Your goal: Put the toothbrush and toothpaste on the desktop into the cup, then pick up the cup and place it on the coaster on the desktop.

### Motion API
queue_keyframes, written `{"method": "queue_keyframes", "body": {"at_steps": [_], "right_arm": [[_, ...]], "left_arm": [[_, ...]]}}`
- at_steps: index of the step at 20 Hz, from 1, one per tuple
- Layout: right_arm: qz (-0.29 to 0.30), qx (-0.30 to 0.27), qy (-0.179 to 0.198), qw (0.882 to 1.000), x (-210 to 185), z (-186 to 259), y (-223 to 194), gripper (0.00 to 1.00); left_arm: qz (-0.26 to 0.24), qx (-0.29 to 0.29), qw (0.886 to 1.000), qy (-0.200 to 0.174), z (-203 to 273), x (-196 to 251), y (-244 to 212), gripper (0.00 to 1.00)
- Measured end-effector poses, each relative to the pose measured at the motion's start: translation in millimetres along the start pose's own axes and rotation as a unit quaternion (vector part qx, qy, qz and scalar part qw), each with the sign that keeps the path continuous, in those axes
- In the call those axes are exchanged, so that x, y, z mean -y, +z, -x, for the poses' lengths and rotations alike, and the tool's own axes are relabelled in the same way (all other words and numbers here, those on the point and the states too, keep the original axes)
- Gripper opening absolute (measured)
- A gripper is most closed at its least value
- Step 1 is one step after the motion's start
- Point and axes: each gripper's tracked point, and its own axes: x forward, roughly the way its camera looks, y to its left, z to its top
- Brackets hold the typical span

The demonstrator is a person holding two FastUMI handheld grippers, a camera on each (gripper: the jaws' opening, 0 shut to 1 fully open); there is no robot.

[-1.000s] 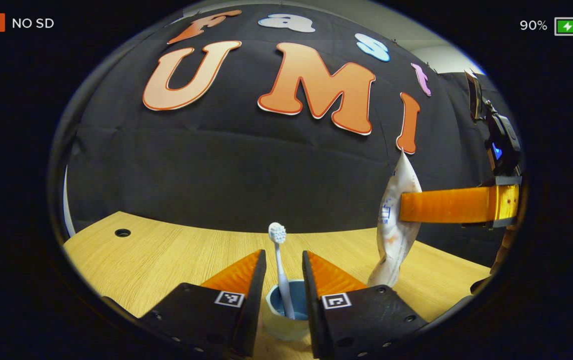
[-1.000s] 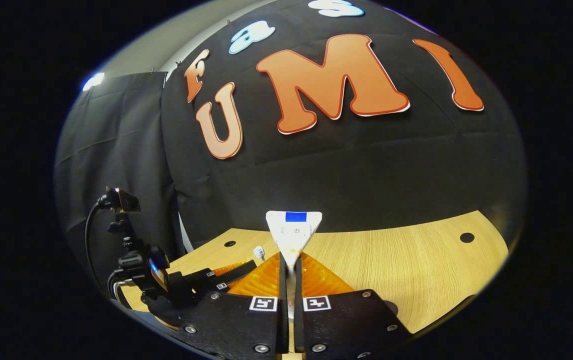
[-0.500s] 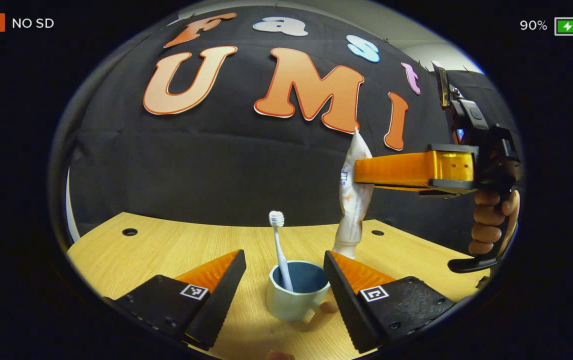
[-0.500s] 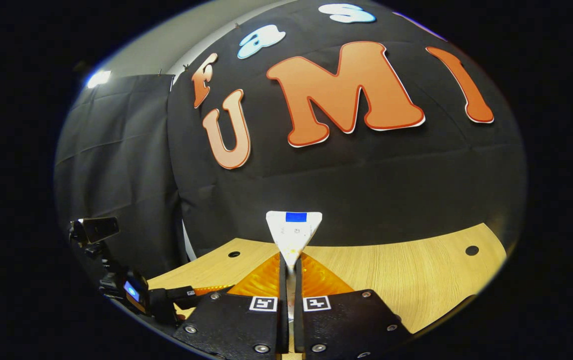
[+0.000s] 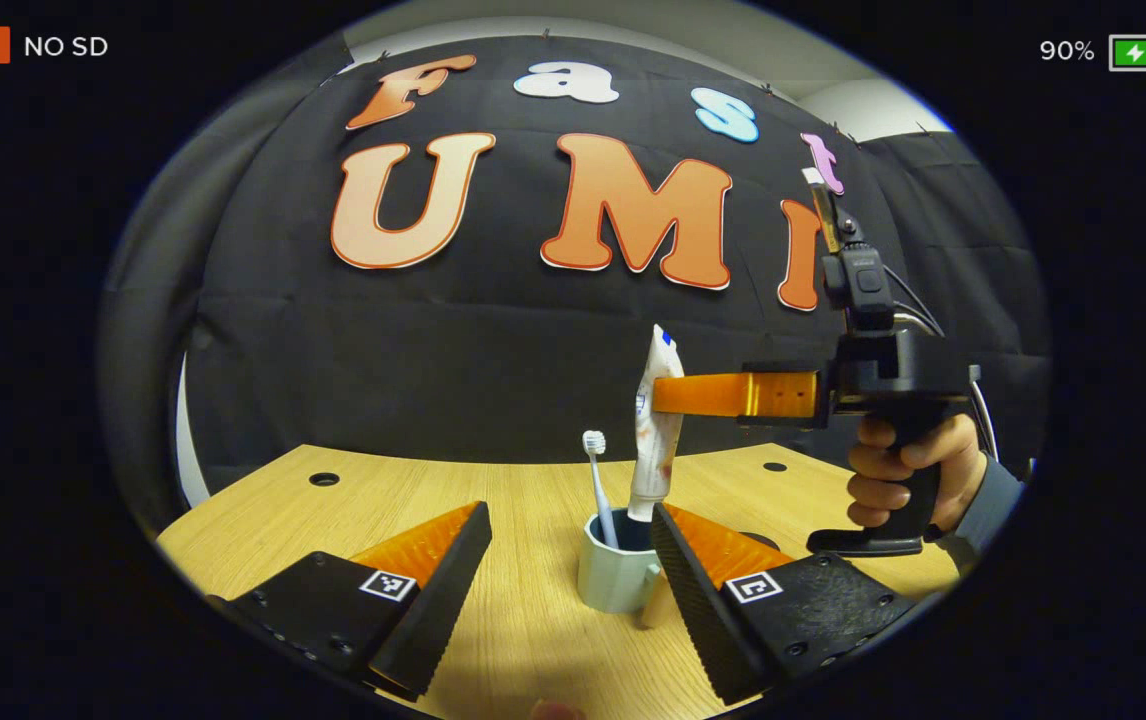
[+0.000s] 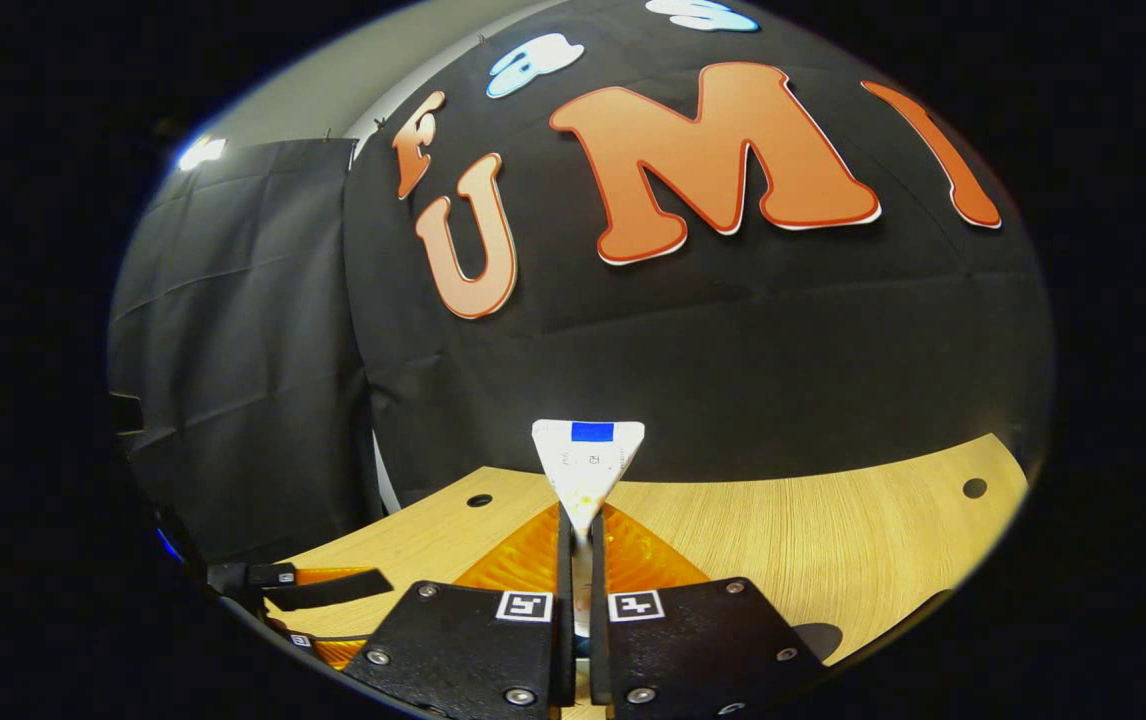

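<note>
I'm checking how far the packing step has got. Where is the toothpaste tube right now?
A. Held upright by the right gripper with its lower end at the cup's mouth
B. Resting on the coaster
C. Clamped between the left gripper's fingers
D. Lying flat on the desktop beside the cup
A: in the left gripper view the right gripper pinches the toothpaste tube upright, its lower end at the mouth of the cup, beside the toothbrush.

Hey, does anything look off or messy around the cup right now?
Nothing stands out. The cup stands upright on the wooden desk with the toothbrush in it, head up. The right gripper holds the toothpaste upright, its lower end at the cup's rim. No spill shows.
</note>
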Motion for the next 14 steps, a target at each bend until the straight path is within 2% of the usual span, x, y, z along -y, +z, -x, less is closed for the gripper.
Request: {"method": "queue_keyframes", "body": {"at_steps": [2, 4, 5, 6, 14], "right_arm": [[0.0, -0.017, 0.002, 1.0, -1, -1, -12, 0.1], [0.012, -0.029, 0.004, 1.0, -3, 4, -16, 0.19], [0.016, -0.024, 0.006, 1.0, -4, 8, -10, 0.33], [0.022, -0.014, 0.002, 1.0, -3, 11, -3, 0.38], [0.051, 0.031, -0.013, 0.998, 8, 52, 45, 0.57]], "left_arm": [[0.003, -0.005, 1.0, 0.007, 4, -6, -3, 0.96], [0.007, -0.016, 1.0, 0.012, 4, -9, -10, 0.96], [0.01, -0.022, 1.0, 0.013, 3, -8, -13, 0.96], [0.013, -0.031, 0.999, 0.01, 2, -6, -18, 0.96], [0.02, -0.097, 0.995, -0.011, -14, 31, -40, 0.96]]}}
